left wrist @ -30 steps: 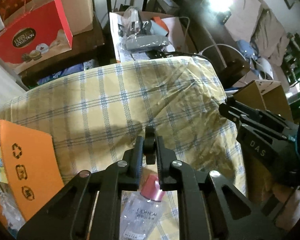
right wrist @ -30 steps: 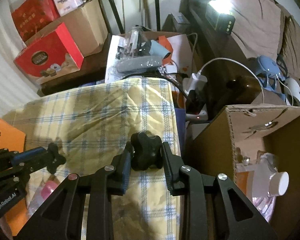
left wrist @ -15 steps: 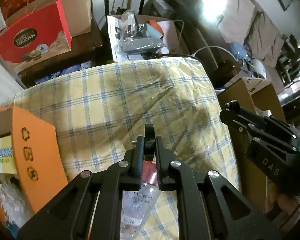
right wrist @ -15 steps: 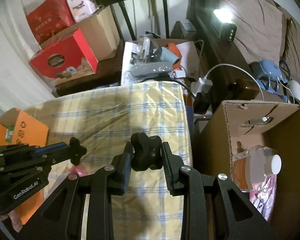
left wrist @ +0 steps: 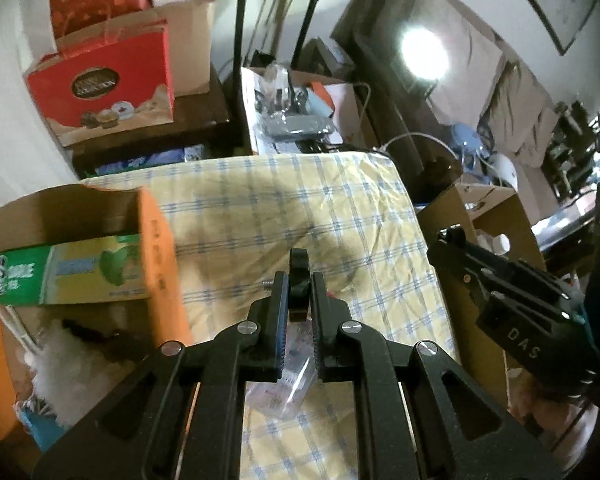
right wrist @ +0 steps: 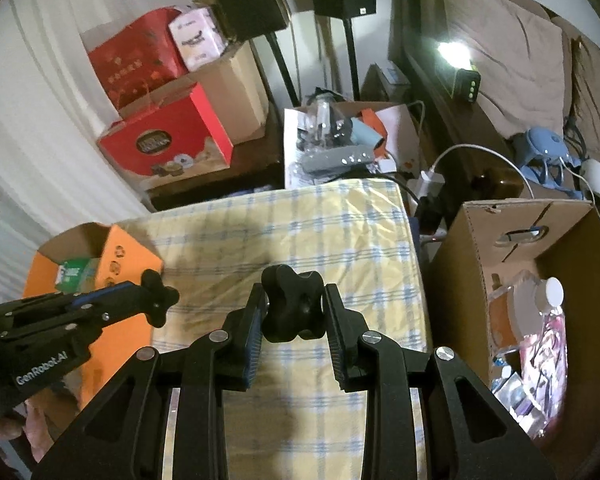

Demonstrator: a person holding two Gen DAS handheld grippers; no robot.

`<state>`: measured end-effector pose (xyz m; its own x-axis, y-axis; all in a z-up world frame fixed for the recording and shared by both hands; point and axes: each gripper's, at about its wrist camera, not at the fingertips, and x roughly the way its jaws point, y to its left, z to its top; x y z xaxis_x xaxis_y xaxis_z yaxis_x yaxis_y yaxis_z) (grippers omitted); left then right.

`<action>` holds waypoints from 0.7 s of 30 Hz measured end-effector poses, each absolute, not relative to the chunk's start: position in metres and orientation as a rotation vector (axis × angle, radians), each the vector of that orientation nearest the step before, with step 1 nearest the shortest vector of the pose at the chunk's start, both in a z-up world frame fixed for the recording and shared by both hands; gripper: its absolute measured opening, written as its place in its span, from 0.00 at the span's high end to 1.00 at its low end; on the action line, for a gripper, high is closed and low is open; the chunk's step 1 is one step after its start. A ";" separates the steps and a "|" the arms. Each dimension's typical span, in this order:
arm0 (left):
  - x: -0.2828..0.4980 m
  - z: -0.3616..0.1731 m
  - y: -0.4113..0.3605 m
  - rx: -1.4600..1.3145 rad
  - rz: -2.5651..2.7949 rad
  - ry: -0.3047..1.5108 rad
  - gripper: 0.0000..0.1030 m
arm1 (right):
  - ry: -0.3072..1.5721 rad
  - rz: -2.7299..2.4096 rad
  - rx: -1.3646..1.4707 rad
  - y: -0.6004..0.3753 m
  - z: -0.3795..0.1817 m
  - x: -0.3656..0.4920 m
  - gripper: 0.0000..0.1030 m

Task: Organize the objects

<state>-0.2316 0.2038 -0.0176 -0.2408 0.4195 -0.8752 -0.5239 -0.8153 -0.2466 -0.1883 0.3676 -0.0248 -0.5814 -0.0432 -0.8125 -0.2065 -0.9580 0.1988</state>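
My left gripper (left wrist: pixel 299 280) is shut on a black star knob (left wrist: pixel 299 270), held above the yellow checked table (left wrist: pixel 300 208). A clear plastic bottle (left wrist: pixel 288 384) lies on the cloth under its fingers. My right gripper (right wrist: pixel 296 308) is shut on a second black star knob (right wrist: pixel 294 306) over the table's right half. The left gripper also shows in the right wrist view (right wrist: pixel 156 298), and the right gripper in the left wrist view (left wrist: pixel 452 240). An orange box (left wrist: pixel 156 256) at the table's left holds a green carton (left wrist: pixel 72 276).
A brown cardboard box (right wrist: pixel 540 256) right of the table holds a white-capped bottle (right wrist: pixel 554 292) and packets. Red gift boxes (right wrist: pixel 168 140), a cluttered white tray (right wrist: pixel 340 144), speaker stands and a bright lamp (right wrist: pixel 456 52) lie behind the table.
Both grippers have risen and pulled back from the table, so more of the room shows. The orange box's inside and green carton have come into the left wrist view. Both stay shut on their knobs.
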 end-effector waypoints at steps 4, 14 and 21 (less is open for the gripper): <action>-0.225 -0.003 0.186 -1.404 2.120 0.099 0.91 | 0.408 2.700 -1.365 0.354 -0.013 -0.183 0.73; -0.211 0.025 0.133 -1.331 2.212 0.050 0.91 | 0.297 2.763 -1.253 0.310 0.025 -0.166 0.73; -0.203 0.039 0.090 -1.272 2.290 0.013 0.91 | 0.219 2.814 -1.200 0.269 0.044 -0.157 0.73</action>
